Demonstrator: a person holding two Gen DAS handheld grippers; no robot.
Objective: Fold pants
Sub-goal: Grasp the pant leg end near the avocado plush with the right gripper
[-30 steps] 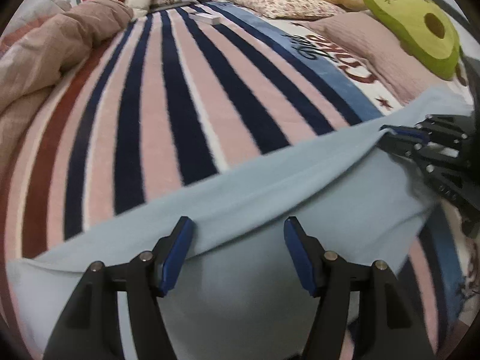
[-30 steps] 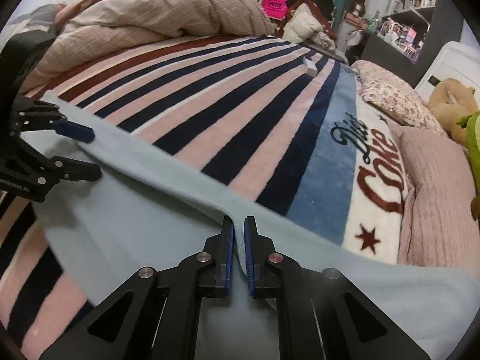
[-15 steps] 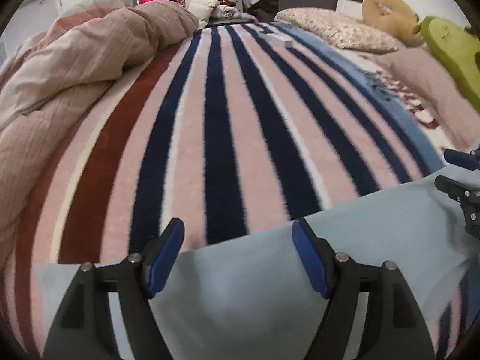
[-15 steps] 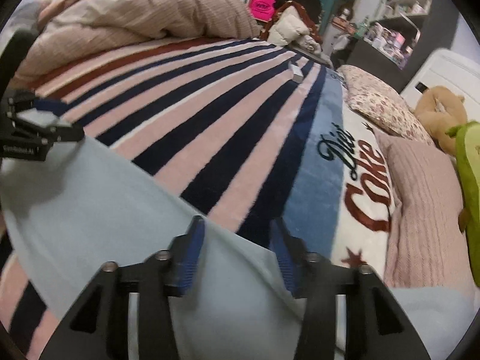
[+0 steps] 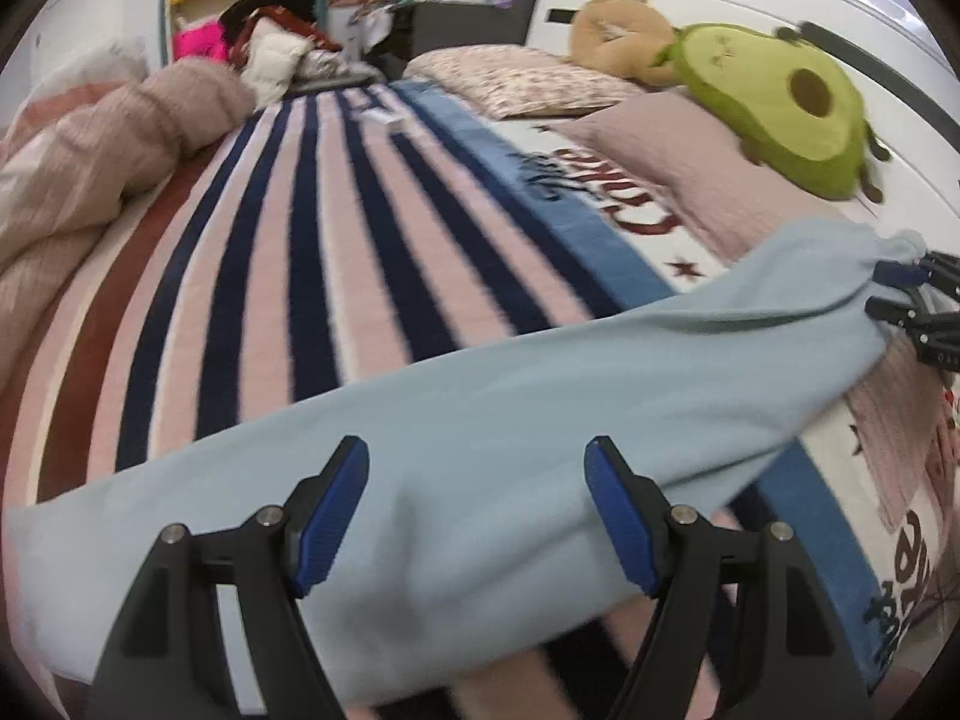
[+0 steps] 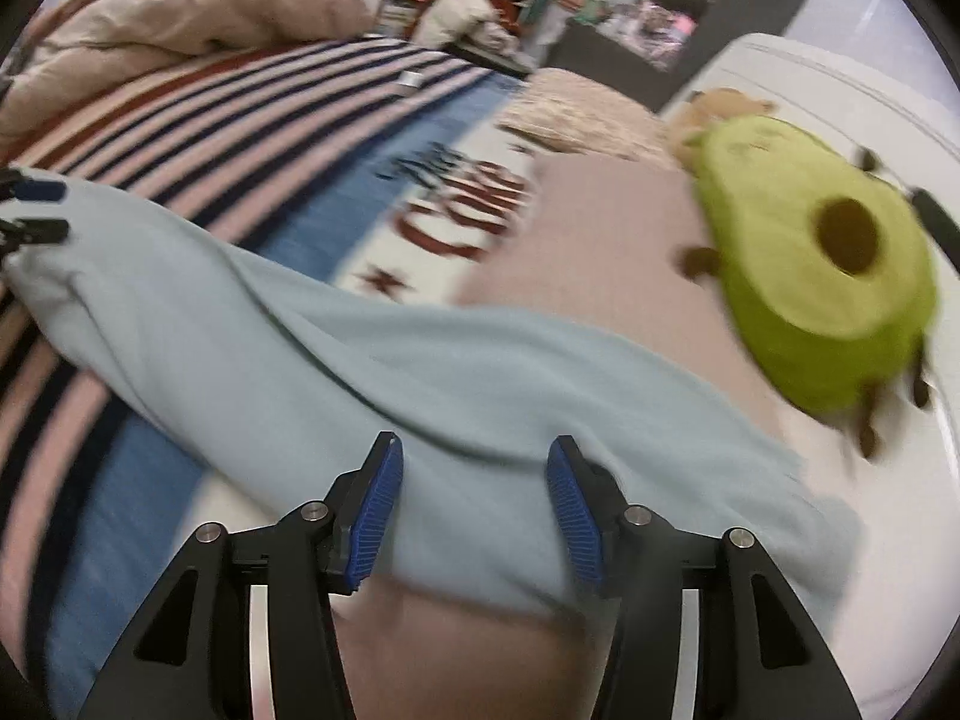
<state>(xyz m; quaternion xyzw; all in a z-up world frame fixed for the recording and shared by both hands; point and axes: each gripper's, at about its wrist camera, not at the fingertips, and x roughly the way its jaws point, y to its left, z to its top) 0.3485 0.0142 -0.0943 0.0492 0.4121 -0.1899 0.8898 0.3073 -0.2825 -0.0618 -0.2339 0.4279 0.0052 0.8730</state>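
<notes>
With both the left gripper [image 5: 474,516] and the right gripper [image 6: 474,516] open, its jaws having just been opening with nothing clamped, we should regrip the light-blue pants [image 5: 540,396] at matching edges before folding again across the striped blanket [image 5: 336,252].

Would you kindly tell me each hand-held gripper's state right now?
Left hand-held gripper: open, holding nothing.
Right hand-held gripper: open, jaws just opened, released the pants.

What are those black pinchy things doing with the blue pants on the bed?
A person is folding the light blue pants on the striped blanket, holding a pinching tool in each hand. Both tools are open right now. The right gripper was pinching the cloth and its jaws have just been opening to let go. The left gripper hovers over the pants with nothing pinched. The pants lie stretched out in a long strip.
</notes>
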